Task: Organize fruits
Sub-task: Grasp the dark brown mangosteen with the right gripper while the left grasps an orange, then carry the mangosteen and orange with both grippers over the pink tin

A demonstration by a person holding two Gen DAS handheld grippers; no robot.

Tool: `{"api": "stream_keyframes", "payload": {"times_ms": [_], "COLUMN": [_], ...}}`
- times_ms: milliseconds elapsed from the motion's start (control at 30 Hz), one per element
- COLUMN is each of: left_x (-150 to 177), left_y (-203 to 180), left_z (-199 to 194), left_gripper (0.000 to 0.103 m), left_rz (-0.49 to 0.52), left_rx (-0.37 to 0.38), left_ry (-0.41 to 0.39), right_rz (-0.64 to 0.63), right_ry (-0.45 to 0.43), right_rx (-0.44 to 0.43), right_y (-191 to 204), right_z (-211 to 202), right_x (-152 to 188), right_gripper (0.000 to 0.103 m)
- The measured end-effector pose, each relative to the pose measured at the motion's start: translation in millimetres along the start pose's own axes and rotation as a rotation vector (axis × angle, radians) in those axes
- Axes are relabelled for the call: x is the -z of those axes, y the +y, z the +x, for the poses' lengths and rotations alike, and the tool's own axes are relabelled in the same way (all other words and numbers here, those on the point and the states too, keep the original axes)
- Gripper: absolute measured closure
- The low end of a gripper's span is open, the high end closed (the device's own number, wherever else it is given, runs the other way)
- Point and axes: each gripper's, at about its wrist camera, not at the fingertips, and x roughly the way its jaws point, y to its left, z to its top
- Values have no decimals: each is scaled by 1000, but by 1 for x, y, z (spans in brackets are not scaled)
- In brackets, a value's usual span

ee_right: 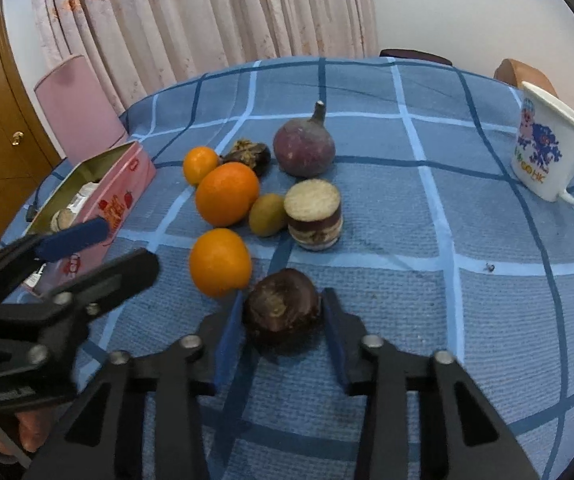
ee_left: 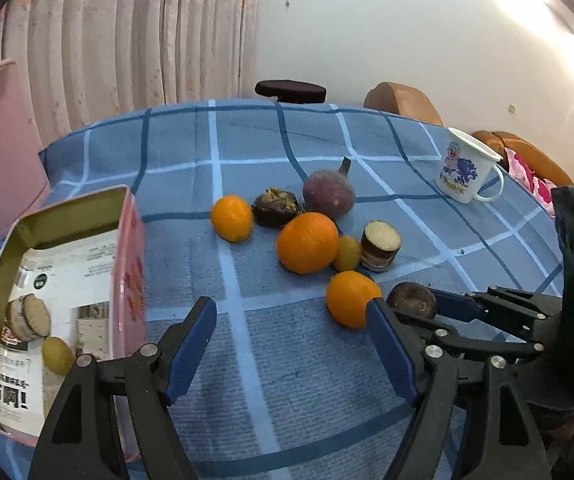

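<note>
The white enamel mug [ee_right: 549,148] with a handle, standing apart at the far right of the blue checked tablecloth [ee_right: 467,320], carries a blue-and-pink cartoon figure and letters below it that look like "GO HK", though the first part is unclear. The pink rectangular tin box [ee_left: 127,280] with a gold inner wall shows red strawberry prints and red script too small to read on its side; it is lined with a printed sheet of blurred dark characters, and in it lie a cut brown-skinned, pale-faced slice [ee_left: 27,316] and a small greenish-yellow fruit [ee_left: 58,355]. The left gripper [ee_left: 291,350] hangs released, its blue-padded jaws wide with nothing between them, just beside the box. The right gripper [ee_right: 283,340] has its jaws around a dark brown round fruit [ee_right: 283,312] on the cloth, pads against both sides. Beyond it lie three oranges [ee_right: 227,194], a kiwi [ee_right: 267,215], a cut layered cylinder [ee_right: 314,214], a purple stemmed fruit [ee_right: 303,146] and a dark shrivelled fruit [ee_right: 249,155].
</note>
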Motion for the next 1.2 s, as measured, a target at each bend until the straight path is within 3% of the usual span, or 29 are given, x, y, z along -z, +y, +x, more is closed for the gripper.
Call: {"api": "stream_keyframes", "payload": {"times_ms": [333, 467, 700, 767, 1200], "left_x": [-3, -4, -4, -5, -5], "left_y": [-17, -24, -27, -26, -25], "left_z": [18, 29, 41, 41, 38], "left_gripper": [26, 43, 47, 62, 63], "left_rz": [18, 25, 12, 12, 26], "left_rx": [36, 59, 67, 86, 70], "left_ry": [54, 94, 129, 129, 105], "right_rz": [63, 79, 75, 70, 46], "right_ry": [-65, -82, -86, -82, -104], "right_rx": [64, 74, 68, 68, 78], "right_y": [-22, -30, -31, -30, -24], "right_z": [-17, -23, -24, -23, -24], "right_x": [2, 3, 4, 4, 4], "right_gripper": [63, 63, 63, 63, 63]}}
